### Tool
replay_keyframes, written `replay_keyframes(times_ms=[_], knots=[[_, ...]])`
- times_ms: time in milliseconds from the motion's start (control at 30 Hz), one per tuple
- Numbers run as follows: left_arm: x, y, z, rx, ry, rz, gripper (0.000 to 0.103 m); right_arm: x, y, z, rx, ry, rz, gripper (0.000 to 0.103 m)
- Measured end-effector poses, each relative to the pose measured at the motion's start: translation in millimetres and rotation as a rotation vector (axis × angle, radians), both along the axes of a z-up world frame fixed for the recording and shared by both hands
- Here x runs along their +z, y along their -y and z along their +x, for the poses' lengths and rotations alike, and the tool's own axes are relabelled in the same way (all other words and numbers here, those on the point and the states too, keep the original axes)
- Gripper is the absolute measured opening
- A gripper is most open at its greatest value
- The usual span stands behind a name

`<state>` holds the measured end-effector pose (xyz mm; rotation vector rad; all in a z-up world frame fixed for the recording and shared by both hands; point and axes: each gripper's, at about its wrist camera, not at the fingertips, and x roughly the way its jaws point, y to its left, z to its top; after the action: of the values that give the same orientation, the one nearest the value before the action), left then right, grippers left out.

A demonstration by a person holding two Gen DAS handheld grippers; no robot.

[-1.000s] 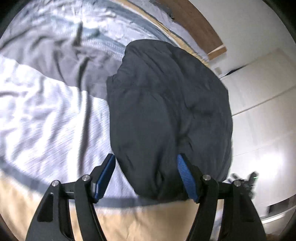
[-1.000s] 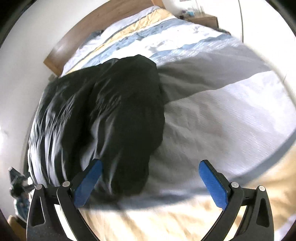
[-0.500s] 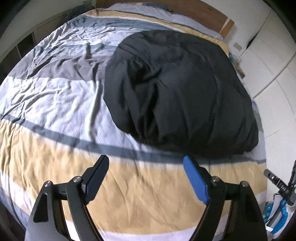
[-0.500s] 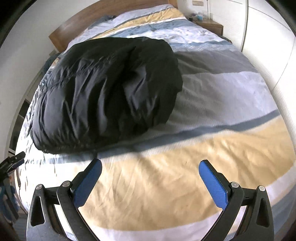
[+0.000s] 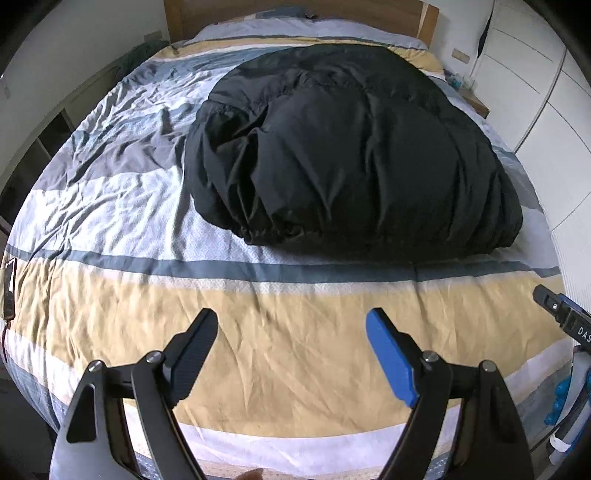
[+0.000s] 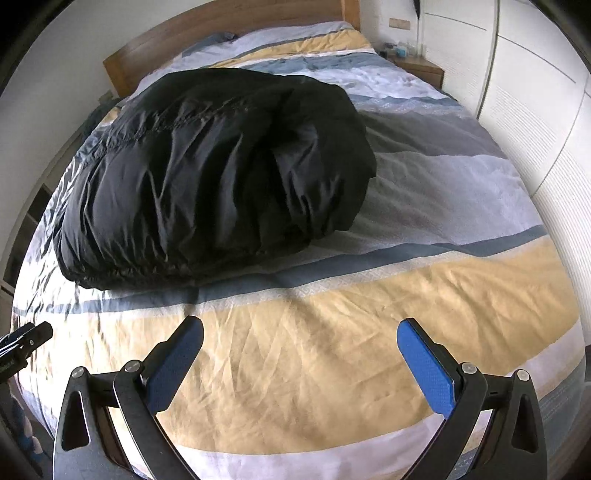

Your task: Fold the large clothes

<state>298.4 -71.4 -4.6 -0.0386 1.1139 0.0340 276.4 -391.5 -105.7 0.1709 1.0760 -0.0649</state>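
Observation:
A large black puffy garment [image 5: 343, 147] lies folded in a thick bundle on the striped bed cover; it also shows in the right wrist view [image 6: 214, 173]. My left gripper [image 5: 291, 334] is open and empty, held above the yellow stripe near the foot of the bed, well short of the garment. My right gripper [image 6: 301, 345] is open and empty, also over the yellow stripe, apart from the garment.
The bed [image 5: 110, 206] has a wrinkled cover in grey, white, blue and yellow stripes. A wooden headboard [image 6: 229, 33] stands at the far end. White wardrobe doors [image 6: 546, 110] run along the right side. A nightstand [image 6: 421, 68] sits by the headboard.
Both grippers have pulled back from the black garment toward the foot of the bed. The left jaws, which were around the garment's edge, are now clear of it.

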Motion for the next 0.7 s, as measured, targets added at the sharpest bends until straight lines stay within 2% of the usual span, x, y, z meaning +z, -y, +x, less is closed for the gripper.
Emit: replay_keyframes(times_ms=[300, 700], knots=[[10.9, 4.5, -2.7, 0.008, 0.053, 0.051, 0.082, 0.4, -17.7, 4.5, 0.038, 0.023, -0.017, 0.102], [-3.0, 6.8, 3.0, -0.007, 0.029, 0.06, 0.082, -6.1, -26.0, 8.9, 0.06, 0.022, -0.049, 0.102]])
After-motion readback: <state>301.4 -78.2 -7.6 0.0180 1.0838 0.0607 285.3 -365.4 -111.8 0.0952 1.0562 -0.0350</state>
